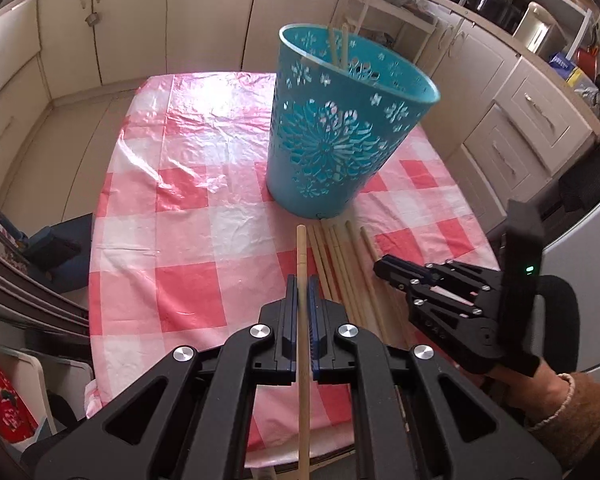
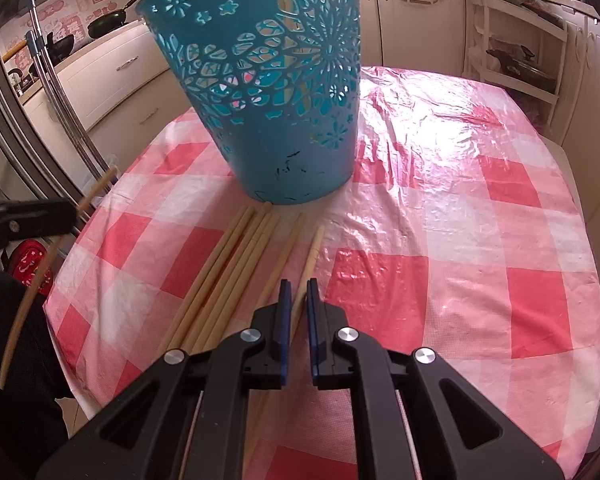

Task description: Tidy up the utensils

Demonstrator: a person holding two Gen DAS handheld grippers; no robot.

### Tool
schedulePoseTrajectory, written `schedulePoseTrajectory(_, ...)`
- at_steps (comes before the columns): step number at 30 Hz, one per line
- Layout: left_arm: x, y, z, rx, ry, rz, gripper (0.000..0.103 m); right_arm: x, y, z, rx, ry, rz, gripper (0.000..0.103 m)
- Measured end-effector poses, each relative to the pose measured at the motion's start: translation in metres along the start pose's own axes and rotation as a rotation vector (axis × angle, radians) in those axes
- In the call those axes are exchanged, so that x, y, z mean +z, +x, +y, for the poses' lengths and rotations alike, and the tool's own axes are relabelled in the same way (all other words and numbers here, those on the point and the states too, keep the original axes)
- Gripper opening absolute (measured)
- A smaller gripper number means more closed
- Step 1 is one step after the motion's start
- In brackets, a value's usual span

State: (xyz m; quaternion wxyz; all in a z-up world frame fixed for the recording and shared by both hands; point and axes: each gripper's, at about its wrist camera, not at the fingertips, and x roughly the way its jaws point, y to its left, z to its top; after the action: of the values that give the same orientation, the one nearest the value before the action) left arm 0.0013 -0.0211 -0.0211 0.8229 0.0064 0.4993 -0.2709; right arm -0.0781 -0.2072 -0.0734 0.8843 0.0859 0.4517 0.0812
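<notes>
A teal cut-out basket (image 1: 332, 128) stands on the red-and-white checked table and holds two chopsticks (image 1: 338, 46). It also shows in the right wrist view (image 2: 276, 92). My left gripper (image 1: 302, 284) is shut on one wooden chopstick (image 1: 302, 252), held above the table and pointing at the basket. Several chopsticks (image 1: 346, 268) lie in a row in front of the basket. My right gripper (image 2: 298, 286) sits low over the rightmost lying chopstick (image 2: 314, 246), fingers narrowly apart on either side of it. The left gripper with its chopstick (image 2: 32, 300) shows at the right wrist view's left edge.
Cream kitchen cabinets (image 1: 100, 32) surround the table. A white rack (image 2: 516, 40) stands behind the table. A metal pole (image 2: 56, 92) stands at the left. The checked tablecloth (image 2: 460, 216) stretches right of the basket.
</notes>
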Motion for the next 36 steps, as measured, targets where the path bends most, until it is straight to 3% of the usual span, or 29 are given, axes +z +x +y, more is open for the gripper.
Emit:
schedulePoseTrajectory(8,0.045,-0.079,-0.015,-0.103,-0.021,-0.197,0.005,0.000,0.000,0.000,0.000,0.001,0.000,0.008)
schedulePoseTrajectory(12,0.080,-0.101,-0.034,-0.105,0.006,-0.334,0.005,0.000,0.000,0.000,0.002,0.001,0.001,0.009)
schedulePoseTrajectory(17,0.122,-0.097,-0.051,-0.103,-0.002,-0.475,0.005,-0.001,-0.001,-0.001,0.014,0.009,0.001,0.010)
schedulePoseTrajectory(24,0.174,-0.067,-0.056,-0.023,-0.028,-0.628,0.005,-0.001,-0.001,0.001,0.031,0.008,0.003,0.019)
schedulePoseTrajectory(28,0.192,-0.044,-0.048,0.016,-0.058,-0.657,0.005,-0.001,-0.001,0.002,0.042,0.008,0.004,0.024)
schedulePoseTrajectory(36,0.196,-0.002,-0.036,0.068,-0.081,-0.622,0.005,0.000,0.000,0.003,0.051,0.010,0.005,0.027)
